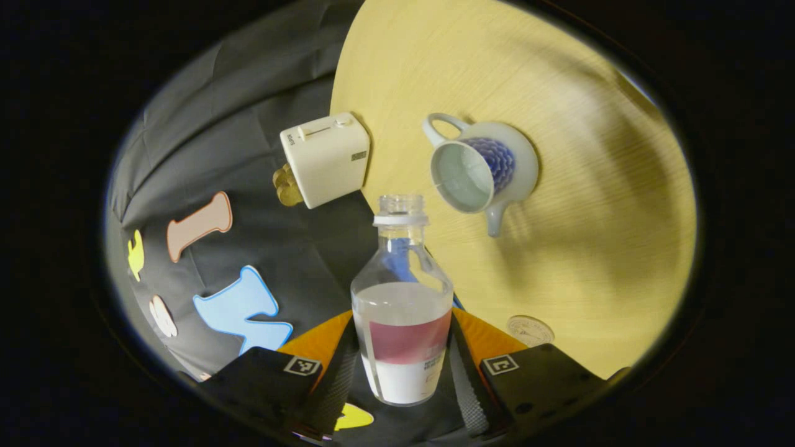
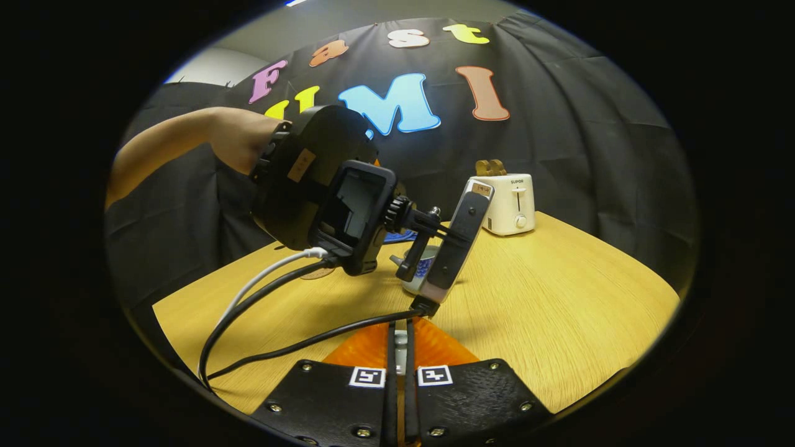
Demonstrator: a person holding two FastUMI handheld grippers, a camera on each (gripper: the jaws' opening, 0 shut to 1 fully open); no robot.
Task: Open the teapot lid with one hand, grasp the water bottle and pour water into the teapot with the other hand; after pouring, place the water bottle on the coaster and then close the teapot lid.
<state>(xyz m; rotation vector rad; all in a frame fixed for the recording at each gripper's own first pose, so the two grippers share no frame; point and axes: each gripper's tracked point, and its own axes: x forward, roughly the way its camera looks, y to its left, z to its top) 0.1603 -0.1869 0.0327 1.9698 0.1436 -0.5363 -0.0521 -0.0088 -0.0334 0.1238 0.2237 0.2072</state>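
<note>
Gripping the water bottle (image 1: 402, 310) low on its body, the left gripper (image 1: 402, 366) has both fingers (image 1: 338, 379) pressed against the bottle's sides, one on each flank at the labelled band. The bottle is uncapped, its open neck pointing up the left gripper view toward 12 o'clock, and the water inside reaches roughly to the shoulder. Past the neck, at about 1 o'clock from it, the teapot (image 1: 481, 171) sits on the pale wooden surface (image 1: 590, 248) with its lid off, the hollow inside plainly showing, its handle at the far side and its spout aimed back toward the bottle. A white toaster (image 1: 326, 158) stands at 11 o'clock from the bottle's neck, at the edge of the surface by the black cloth. A small round coaster (image 1: 530, 330) lies on the surface at 3 o'clock from the bottle's body, close to the gripper. In the right gripper view, the right gripper (image 2: 400, 366) hangs low over the surface with its fingers drawn together, barely a slit between them; something pale shows in that slit, but I cannot tell what it is. Ahead of it at 12 o'clock a person's forearm (image 2: 186, 143) holds the left gripper's bulky body, tilted, with cables (image 2: 273, 292) trailing down to the surface and the teapot (image 2: 417, 273) partly hidden behind it.
</note>
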